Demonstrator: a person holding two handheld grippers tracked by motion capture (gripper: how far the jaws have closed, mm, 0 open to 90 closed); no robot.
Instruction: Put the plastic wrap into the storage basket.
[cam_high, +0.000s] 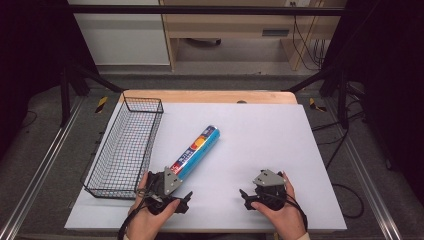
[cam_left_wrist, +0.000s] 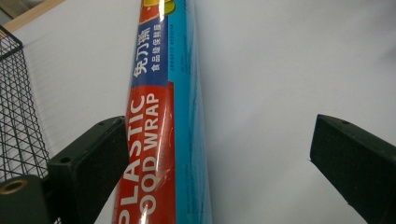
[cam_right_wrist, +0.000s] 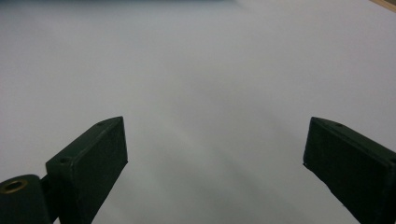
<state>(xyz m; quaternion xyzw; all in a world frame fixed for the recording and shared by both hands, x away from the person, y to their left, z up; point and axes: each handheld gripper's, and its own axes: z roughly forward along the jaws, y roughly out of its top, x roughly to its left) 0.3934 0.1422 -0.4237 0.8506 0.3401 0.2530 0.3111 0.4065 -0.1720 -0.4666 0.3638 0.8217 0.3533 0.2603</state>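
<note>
Lying diagonally on the white bench (cam_high: 260, 145), a roll of plastic food wrap (cam_high: 196, 151) runs from near the bench's middle down toward the left gripper (cam_left_wrist: 219, 163), just beside a black wire basket (cam_high: 125, 145) at the left edge. That gripper's fingers (cam_left_wrist: 88, 163) stand wide apart, with the roll's near end between them, close against the left one. The right gripper (cam_right_wrist: 215, 163), held well apart from the roll, also has its fingers spread open over bare bench.

Blue-and-red plastic wrap roll (cam_high: 196, 151), black mesh basket (cam_high: 125, 145), white table (cam_high: 260, 140).
</note>
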